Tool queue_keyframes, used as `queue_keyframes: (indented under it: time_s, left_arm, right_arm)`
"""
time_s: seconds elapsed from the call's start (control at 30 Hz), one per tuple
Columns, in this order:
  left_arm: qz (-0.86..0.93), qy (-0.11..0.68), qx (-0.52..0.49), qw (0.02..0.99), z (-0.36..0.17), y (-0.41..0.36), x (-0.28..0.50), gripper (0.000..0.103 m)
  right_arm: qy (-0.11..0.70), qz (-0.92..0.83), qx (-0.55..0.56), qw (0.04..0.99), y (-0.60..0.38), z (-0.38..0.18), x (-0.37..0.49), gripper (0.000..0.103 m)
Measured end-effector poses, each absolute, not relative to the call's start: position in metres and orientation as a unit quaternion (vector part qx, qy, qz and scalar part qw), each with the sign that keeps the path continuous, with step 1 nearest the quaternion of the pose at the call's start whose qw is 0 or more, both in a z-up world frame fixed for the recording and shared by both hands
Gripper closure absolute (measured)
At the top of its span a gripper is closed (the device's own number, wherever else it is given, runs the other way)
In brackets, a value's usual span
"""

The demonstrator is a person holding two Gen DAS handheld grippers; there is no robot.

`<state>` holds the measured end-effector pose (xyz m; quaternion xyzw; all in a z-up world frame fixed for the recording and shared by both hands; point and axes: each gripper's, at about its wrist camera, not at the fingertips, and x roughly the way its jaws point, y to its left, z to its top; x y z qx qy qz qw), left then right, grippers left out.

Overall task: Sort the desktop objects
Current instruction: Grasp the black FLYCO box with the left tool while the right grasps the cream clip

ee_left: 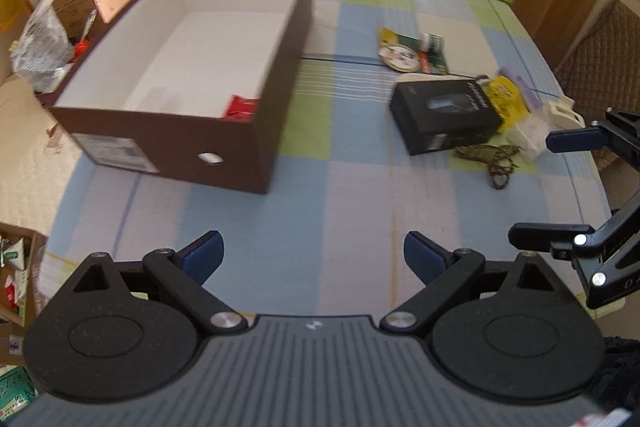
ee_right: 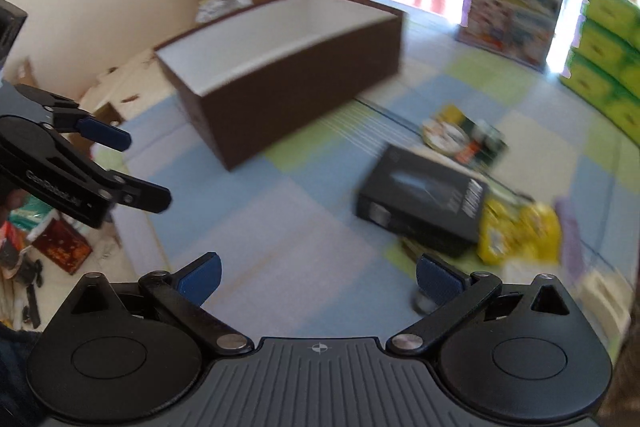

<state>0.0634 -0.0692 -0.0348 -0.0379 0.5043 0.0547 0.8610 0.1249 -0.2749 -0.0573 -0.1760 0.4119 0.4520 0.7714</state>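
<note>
Brown box [ee_left: 276, 99] is stood on the bench [ee_left: 340, 211], long axis running away from the left tool [ee_left: 312, 255]; a red packet [ee_left: 241, 108] inside is seen only there. Both the left and right tool [ee_right: 318, 277] are held wide apart, empty.

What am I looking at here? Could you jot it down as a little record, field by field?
Setting: table with checked cloth
Container: brown box, open top, a red packet inside
Left to sort: black box, yellow packet, green packet, cord
Left tongs: open, empty
Right tongs: open, empty, nearer the pile
</note>
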Motion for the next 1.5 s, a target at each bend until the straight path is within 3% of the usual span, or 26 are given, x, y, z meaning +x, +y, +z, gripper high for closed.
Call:
queue_keyframes:
  time_s: [0.6, 1.23, 1.5]
  left_arm:
    - [-0.045, 0.497, 0.007, 0.866, -0.067, -0.149, 0.134, 0.008]
    - [-0.225, 0.462, 0.217, 0.83, -0.114, -0.184, 0.246, 0.008]
    - [-0.282, 0.469, 0.253, 0.798, -0.137, -0.195, 0.278, 0.007]
  right_arm:
    - [0.43, 0.323, -0.169, 0.826, -0.407, -0.088, 0.196, 0.002]
    - [0.438, 0.306, -0.186, 0.824, -0.46, -0.107, 0.269, 0.002]
    - [0.45, 0.295, -0.18, 0.823, -0.465, -0.111, 0.279, 0.002]
